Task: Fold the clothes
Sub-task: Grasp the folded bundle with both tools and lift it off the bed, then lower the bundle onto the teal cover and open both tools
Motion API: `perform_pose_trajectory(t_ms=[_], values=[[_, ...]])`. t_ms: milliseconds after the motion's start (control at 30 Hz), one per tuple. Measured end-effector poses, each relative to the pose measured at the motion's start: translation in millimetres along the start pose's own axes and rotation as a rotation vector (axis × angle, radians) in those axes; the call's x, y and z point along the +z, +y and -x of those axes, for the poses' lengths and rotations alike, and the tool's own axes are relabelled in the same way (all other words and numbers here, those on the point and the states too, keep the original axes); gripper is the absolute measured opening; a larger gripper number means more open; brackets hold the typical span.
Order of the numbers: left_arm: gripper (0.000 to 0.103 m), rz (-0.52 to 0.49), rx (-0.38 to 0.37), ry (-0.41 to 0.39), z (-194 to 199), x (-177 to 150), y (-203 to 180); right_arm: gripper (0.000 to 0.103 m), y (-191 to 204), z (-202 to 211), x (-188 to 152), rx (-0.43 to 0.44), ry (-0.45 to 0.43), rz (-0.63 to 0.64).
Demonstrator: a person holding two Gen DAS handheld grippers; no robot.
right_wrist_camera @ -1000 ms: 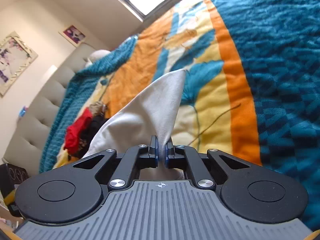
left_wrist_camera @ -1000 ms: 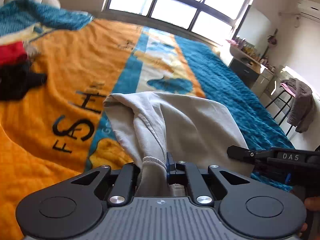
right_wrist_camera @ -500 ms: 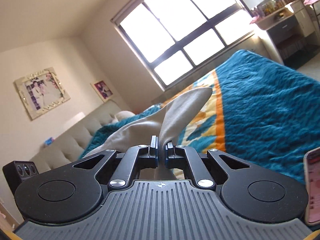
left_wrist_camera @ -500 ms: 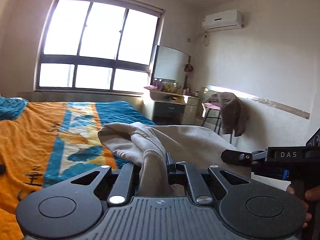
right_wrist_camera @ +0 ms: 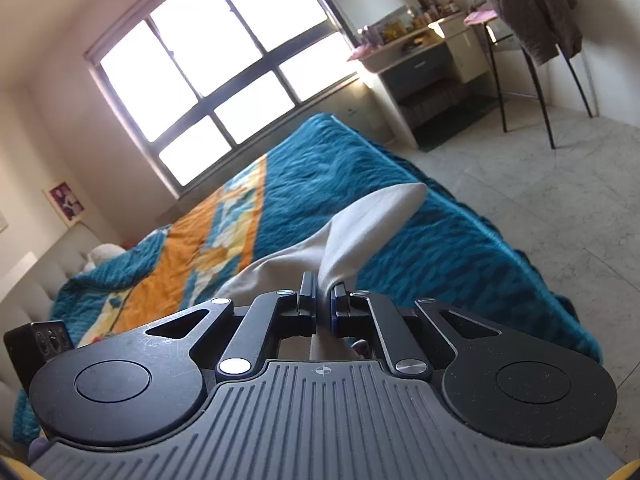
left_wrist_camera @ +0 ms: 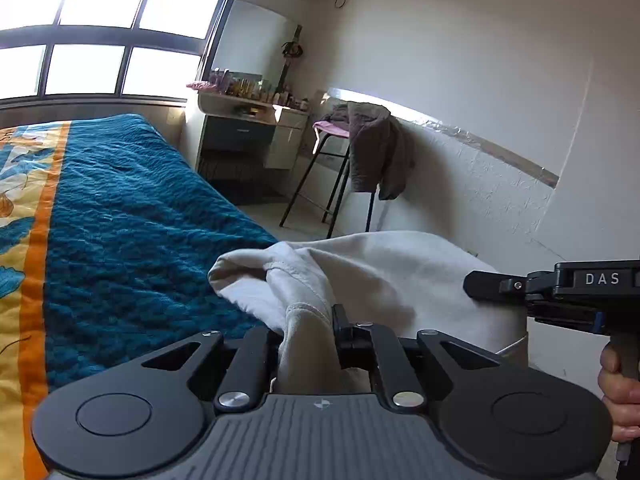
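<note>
Both tools carry the pale garment clear of the bed, a judgement that lifting it by two points lets the cloth hang and spread before it is laid flat for folding. The right tool is clenched on a bunched edge, the cloth fanning out ahead of it. The left tool has a thick cuffed wad between its jaws, which have just been opening, perhaps to ease or reset that grip; the fabric looks pinched there even so.
</note>
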State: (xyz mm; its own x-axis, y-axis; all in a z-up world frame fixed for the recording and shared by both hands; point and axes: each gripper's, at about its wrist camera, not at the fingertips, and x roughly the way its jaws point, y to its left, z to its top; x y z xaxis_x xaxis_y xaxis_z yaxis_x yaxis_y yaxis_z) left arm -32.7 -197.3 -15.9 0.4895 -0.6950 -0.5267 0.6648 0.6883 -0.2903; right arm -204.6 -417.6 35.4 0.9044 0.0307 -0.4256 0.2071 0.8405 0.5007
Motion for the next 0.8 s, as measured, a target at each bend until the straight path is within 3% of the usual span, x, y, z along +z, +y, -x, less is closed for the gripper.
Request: perform_pose_trajectory(t_ms=[33,100,167,267,333,367,467,500,600,700,767,800], values=[[0.036,0.061,0.054,0.112,-24,1,10,0.01,-10,-15,5,-0.057,0.015,0.03],[0.025,0.154,0.174,0.267,-50,-9,34,0.04,-35,-48,9,-0.231,0.114,0.007],[0.026,0.165,0.218,0.249,-40,-21,48,0.041,-62,-51,3,-0.32,0.163,-0.062],[0.026,0.126,0.207,0.172,-18,-34,48,0.04,-73,-32,-14,-0.305,0.15,-0.02],[0.019,0.075,0.142,0.136,-12,-38,35,0.019,-62,-22,-28,-0.279,0.16,0.062],[0.016,0.031,0.103,0.137,-16,-40,23,0.004,-56,-22,-33,-0.256,0.176,0.1],[0.017,-0.096,0.039,0.18,-34,-54,-12,0.004,-34,-41,-58,-0.192,0.255,0.209],[0.017,-0.126,0.045,0.211,-43,-60,-17,0.004,-32,-50,-66,-0.216,0.276,0.227],[0.017,-0.182,0.128,0.299,-54,-77,-18,0.004,-38,-65,-88,-0.364,0.37,0.252],[0.021,-0.196,0.162,0.362,-32,-73,-26,0.011,-36,-47,-91,-0.356,0.462,0.184],[0.045,-0.183,0.188,0.369,-15,-64,-35,0.014,-24,-31,-85,-0.344,0.481,0.162],[0.048,-0.176,0.194,0.356,-6,-59,-41,0.026,-18,-23,-81,-0.339,0.491,0.151]])
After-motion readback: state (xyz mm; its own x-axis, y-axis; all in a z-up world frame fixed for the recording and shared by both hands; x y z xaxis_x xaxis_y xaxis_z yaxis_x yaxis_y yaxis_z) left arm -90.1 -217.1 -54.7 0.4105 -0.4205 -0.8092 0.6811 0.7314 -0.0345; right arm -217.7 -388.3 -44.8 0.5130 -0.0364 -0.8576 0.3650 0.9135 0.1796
